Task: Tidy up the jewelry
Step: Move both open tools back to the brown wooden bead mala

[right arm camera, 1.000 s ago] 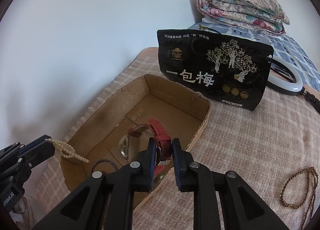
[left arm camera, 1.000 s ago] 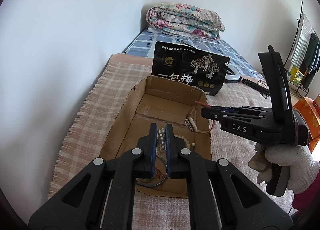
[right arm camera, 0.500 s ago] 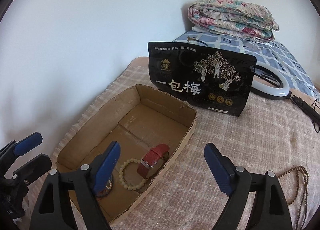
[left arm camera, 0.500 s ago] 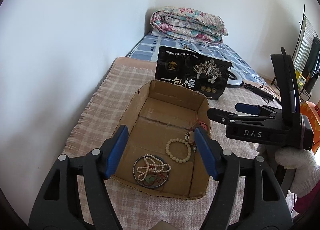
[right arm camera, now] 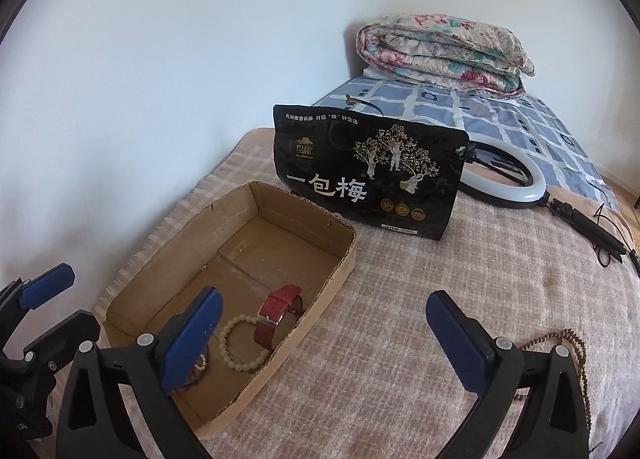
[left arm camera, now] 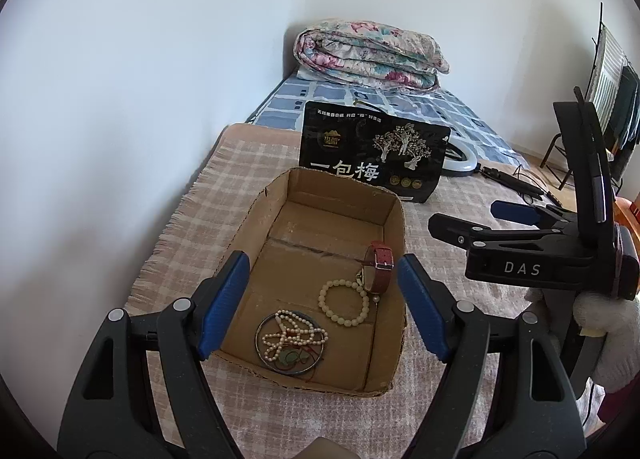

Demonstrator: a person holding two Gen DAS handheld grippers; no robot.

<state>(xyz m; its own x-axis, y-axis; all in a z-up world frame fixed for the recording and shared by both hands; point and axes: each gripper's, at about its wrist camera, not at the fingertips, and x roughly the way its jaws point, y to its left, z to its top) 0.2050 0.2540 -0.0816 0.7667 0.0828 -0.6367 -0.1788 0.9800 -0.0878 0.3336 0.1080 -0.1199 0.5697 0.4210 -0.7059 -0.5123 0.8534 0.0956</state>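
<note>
Your left gripper (left arm camera: 322,307) hangs above the near end of the cardboard box (left arm camera: 394,227) with its jaws spread wide and nothing between them. Directly below and between its fingers lies the pearl necklace (left arm camera: 292,339), heaped on a thin metal bangle (left arm camera: 262,333). Just beyond that sits the cream bead bracelet (left arm camera: 344,301), and a little farther, toward the right finger, the red-strap watch (left arm camera: 380,267) leans against the box's right wall.

Your right gripper (right arm camera: 320,339) is also wide open and carries nothing. It hovers over the checked blanket (right arm camera: 400,319) just right of the box; its left finger overlaps the box's near end, where the bracelet and watch lie just beyond that fingertip. Off by its right finger, a brown bead necklace (right arm camera: 568,343) lies on the blanket, outside the box and well apart from it.

Farther ahead of both grippers a black snack bag (right arm camera: 368,175) stands upright behind the box, with a ring light (right arm camera: 520,187) lying behind it to the right. At the far end of the bed rests a folded floral quilt (right arm camera: 440,51).
</note>
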